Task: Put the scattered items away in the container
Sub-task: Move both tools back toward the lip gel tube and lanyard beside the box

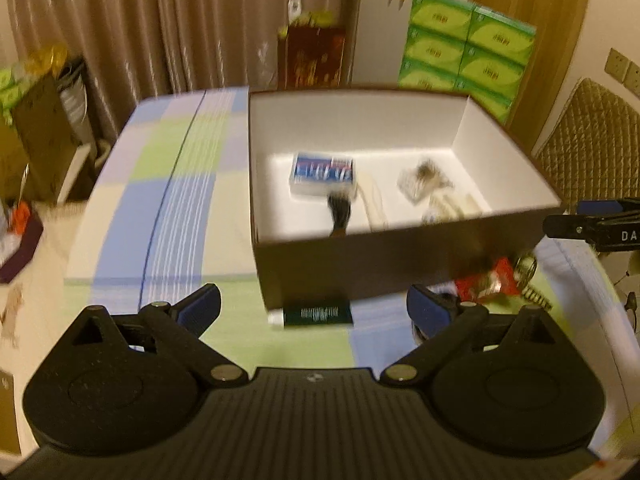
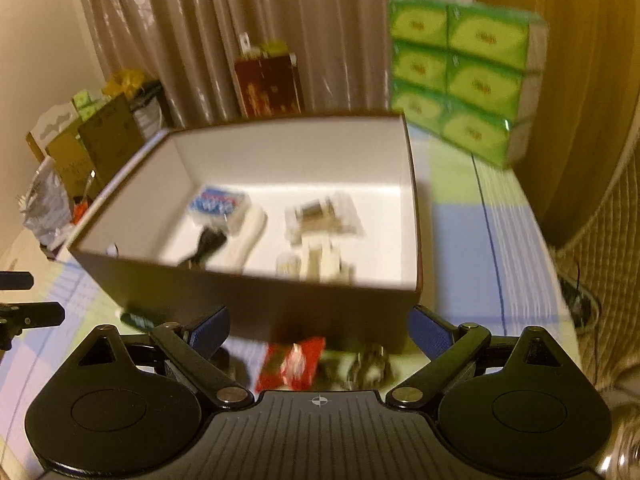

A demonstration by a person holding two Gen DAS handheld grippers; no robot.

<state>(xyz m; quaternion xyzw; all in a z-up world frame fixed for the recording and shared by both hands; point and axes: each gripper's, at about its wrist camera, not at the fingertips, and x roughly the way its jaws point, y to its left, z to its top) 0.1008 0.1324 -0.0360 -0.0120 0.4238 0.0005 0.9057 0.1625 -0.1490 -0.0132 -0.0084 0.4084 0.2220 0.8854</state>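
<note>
A brown box (image 1: 360,264) with a white inside stands on the checked tablecloth; it also shows in the right wrist view (image 2: 256,304). Inside lie a blue and white pack (image 1: 322,172), a clear packet (image 1: 420,180) and other small items. A dark green tube (image 1: 316,314) lies against the box's front wall, between the fingers of my open, empty left gripper (image 1: 314,312). A red packet (image 2: 290,362) and a metal clip (image 2: 370,362) lie in front of the box, below my open, empty right gripper (image 2: 320,330). The red packet also shows in the left wrist view (image 1: 486,280).
Stacked green tissue packs (image 2: 464,80) stand at the table's far right corner. Curtains (image 1: 160,24), a red gift bag (image 1: 312,56) and cardboard bags (image 2: 100,140) are behind the table. A quilted chair back (image 1: 592,136) is to the right.
</note>
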